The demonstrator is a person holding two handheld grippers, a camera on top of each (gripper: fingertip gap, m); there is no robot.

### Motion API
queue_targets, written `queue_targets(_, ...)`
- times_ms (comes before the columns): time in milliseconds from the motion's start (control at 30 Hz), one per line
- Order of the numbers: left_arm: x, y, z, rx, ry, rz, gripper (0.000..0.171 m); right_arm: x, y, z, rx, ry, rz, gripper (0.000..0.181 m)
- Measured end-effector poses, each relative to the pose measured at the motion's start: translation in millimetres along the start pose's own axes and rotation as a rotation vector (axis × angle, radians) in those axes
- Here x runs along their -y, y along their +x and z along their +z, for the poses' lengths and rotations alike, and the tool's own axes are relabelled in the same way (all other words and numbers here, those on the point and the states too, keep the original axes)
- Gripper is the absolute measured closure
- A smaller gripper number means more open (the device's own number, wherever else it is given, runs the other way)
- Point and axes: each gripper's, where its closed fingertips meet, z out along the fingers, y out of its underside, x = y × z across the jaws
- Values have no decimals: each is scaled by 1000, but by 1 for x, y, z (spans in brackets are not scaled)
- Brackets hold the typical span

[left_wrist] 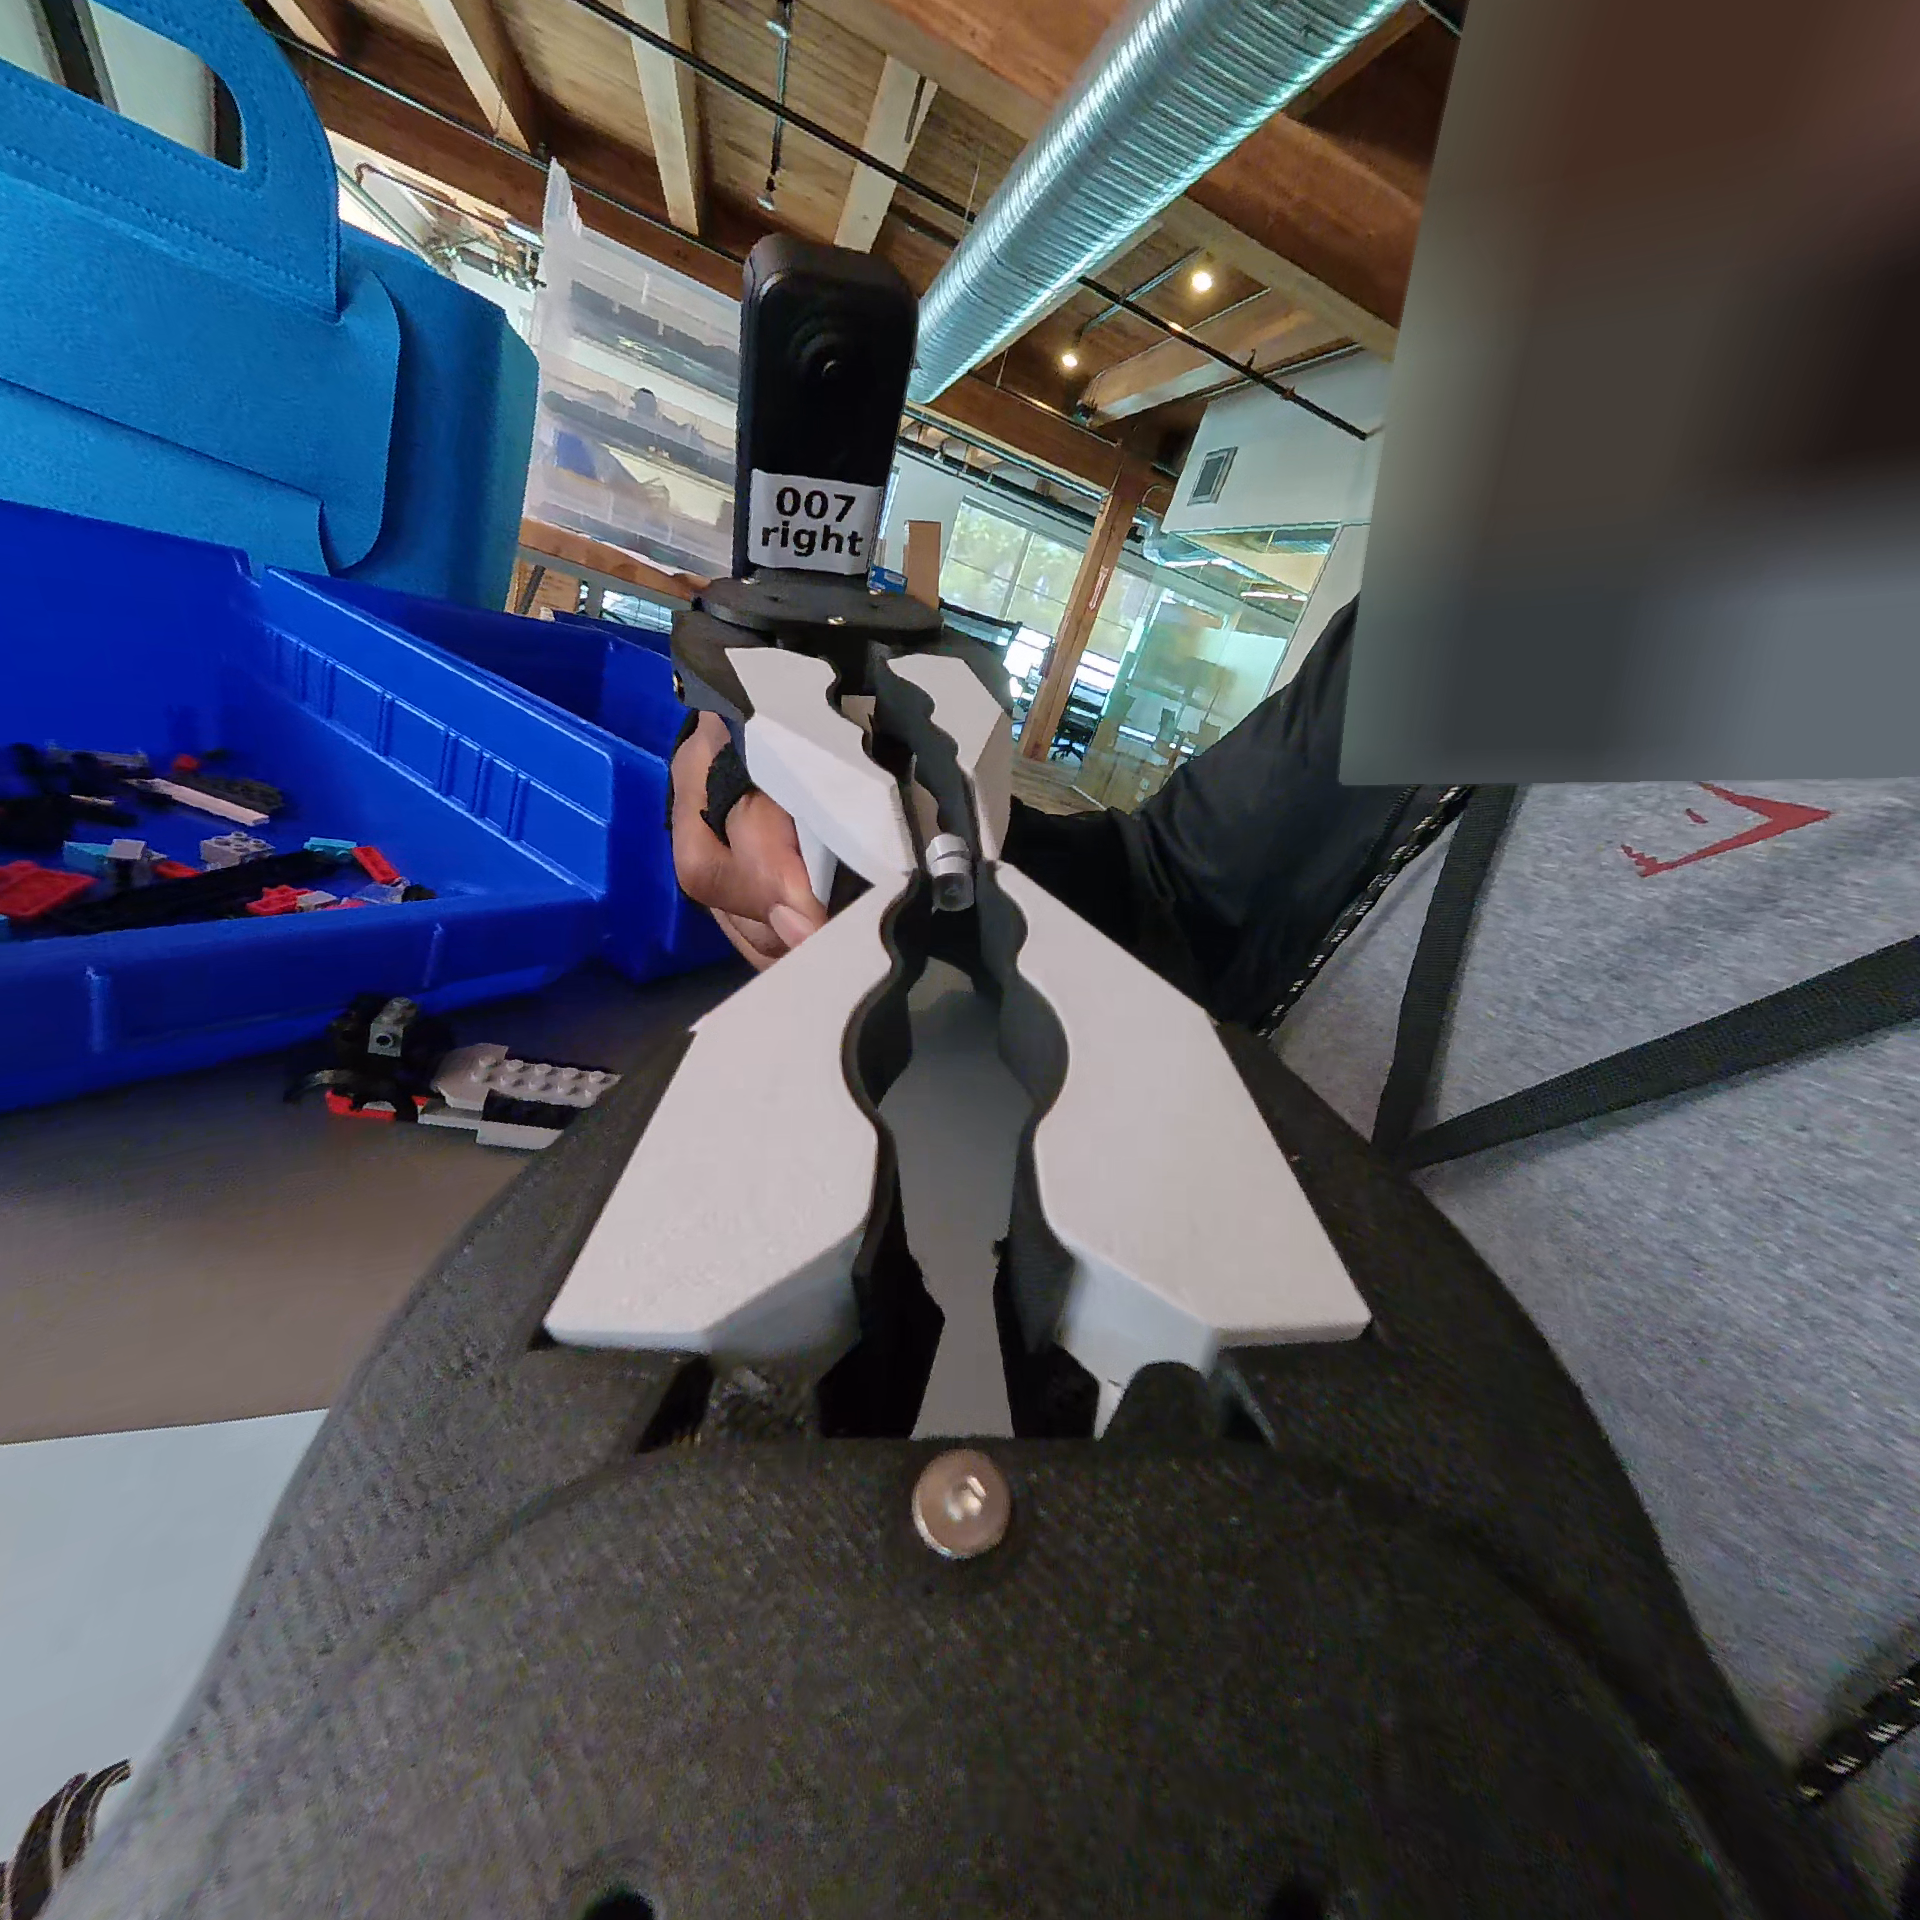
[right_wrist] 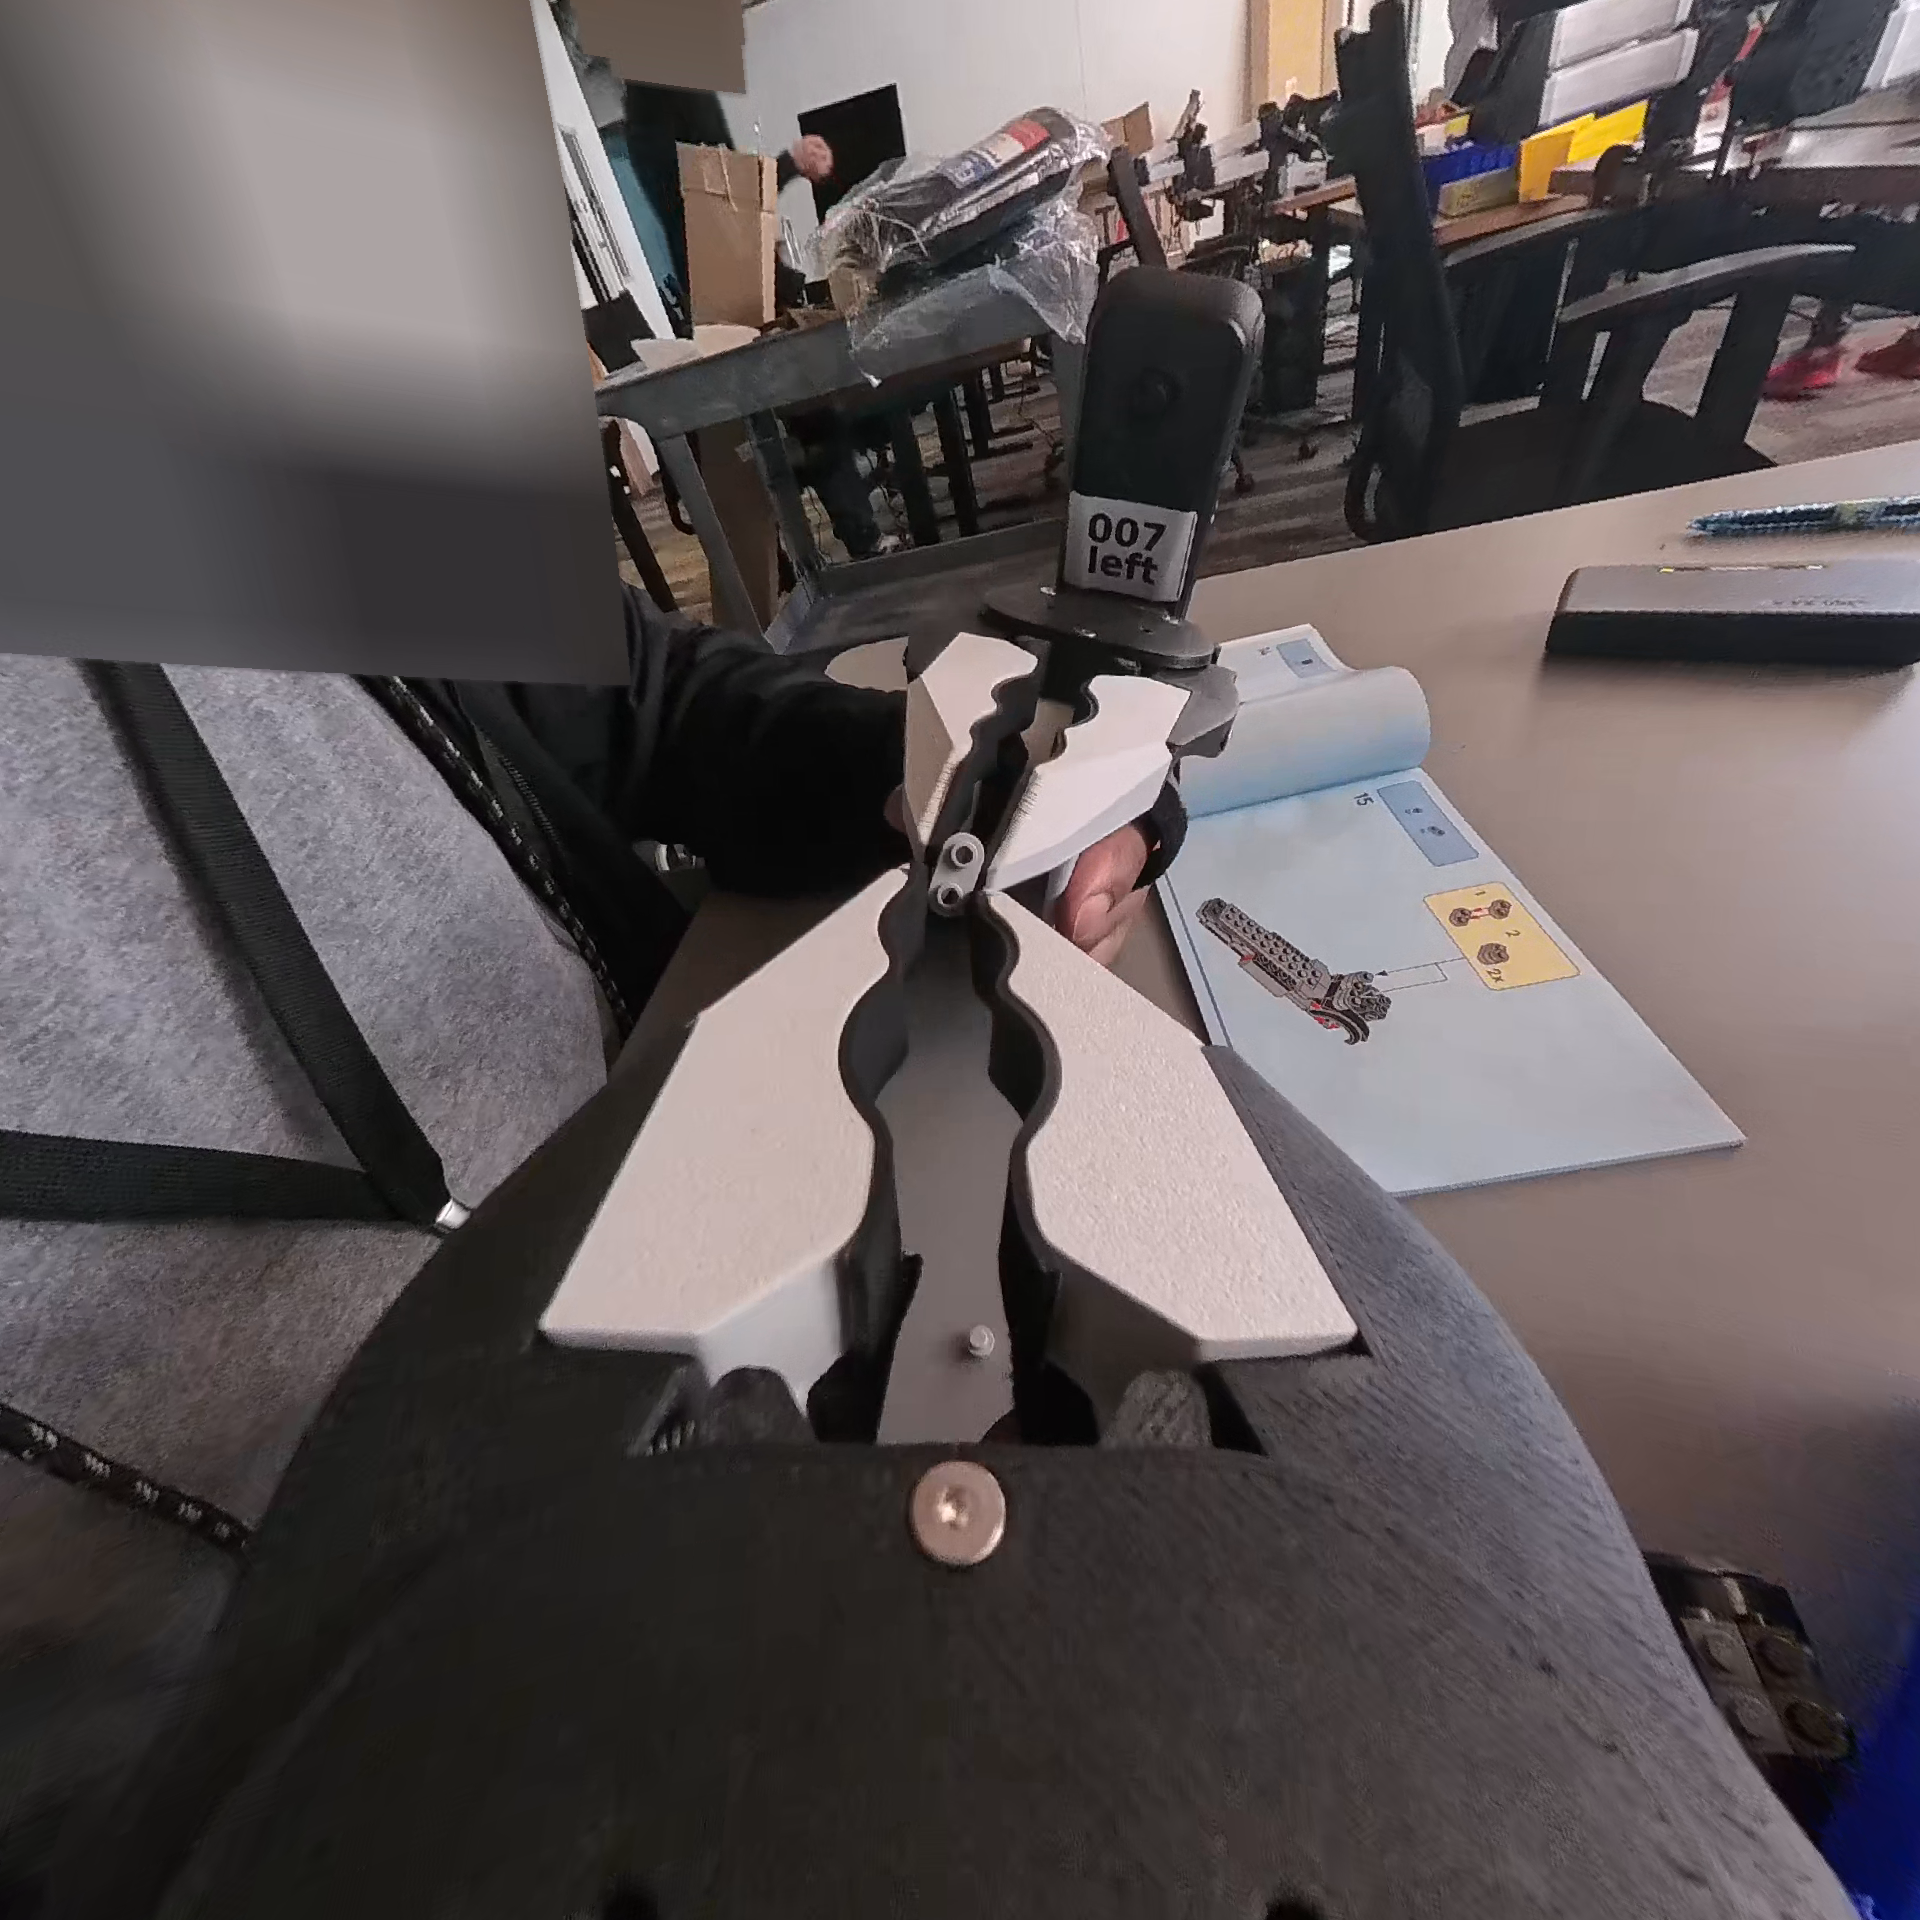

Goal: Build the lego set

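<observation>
Mid-air handoff/mating above table edge (right_wrist: pixel 1558 1299): left gripper (left_wrist: pixel 951 904) and right gripper (right_wrist: pixel 951 894) tip-to-tip, both clamped on small grey lego piece (right_wrist: pixel 956 871); next likely one releases, then seat it on partial model (left_wrist: pixel 468 1081).

Left tongs (left_wrist: pixel 951 914) and right tongs (right_wrist: pixel 951 904) meet tip to tip, both pinched closed

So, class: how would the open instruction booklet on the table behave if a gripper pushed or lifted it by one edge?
The instruction booklet is thin paper, so it would probably flop and bend rather than lift flat. It lies on a smooth grey table, so a push would likely slide it easily. Its far pages already curl upward, so they might flip over when nudged.
</observation>
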Motion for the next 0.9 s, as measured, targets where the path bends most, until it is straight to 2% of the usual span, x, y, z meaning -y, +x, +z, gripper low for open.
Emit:
queue_targets(500, -5, -9, 0, 60, -34, 28, 163, -5, 6, -2, -52, -59, 1, 173)
queue_targets(900, 1, -15, -3, 117, 5, 67, 163, -1, 12, -7, -92, -51, 15, 173)
